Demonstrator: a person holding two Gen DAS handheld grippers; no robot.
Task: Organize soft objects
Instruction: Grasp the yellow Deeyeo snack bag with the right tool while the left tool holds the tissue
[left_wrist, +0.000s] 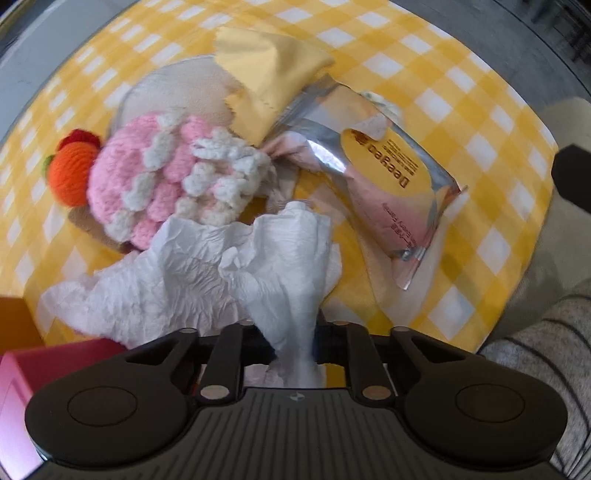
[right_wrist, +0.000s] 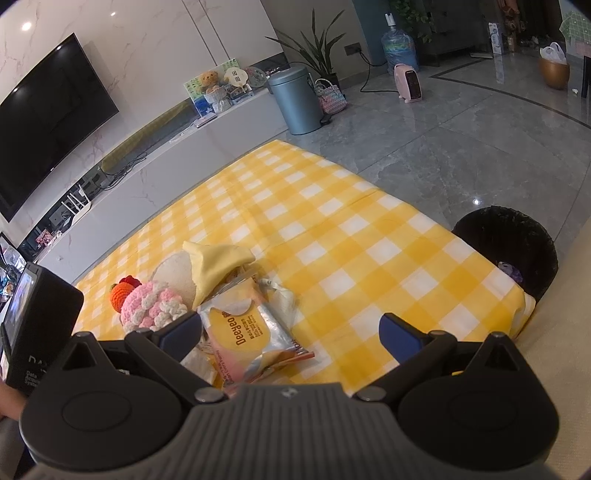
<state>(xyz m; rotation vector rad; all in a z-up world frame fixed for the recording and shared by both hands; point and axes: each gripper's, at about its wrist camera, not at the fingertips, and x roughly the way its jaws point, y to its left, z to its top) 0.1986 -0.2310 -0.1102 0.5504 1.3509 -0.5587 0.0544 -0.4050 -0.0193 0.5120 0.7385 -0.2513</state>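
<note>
The left gripper (left_wrist: 293, 332) is pinching a crumpled white tissue (left_wrist: 207, 273) hanging just beneath it, beside the pink crocheted cake (left_wrist: 173, 177). The right gripper (right_wrist: 291, 332) is hovering wide open, empty, behind the wet-wipes packet (right_wrist: 240, 332).

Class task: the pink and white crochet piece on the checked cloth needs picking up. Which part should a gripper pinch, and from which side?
Probably from above, pinching the raised white ruffle on the pink and white crochet piece. It lies flat and is hemmed in by the white tissue, the orange knitted fruit and the yellow cloth.
</note>
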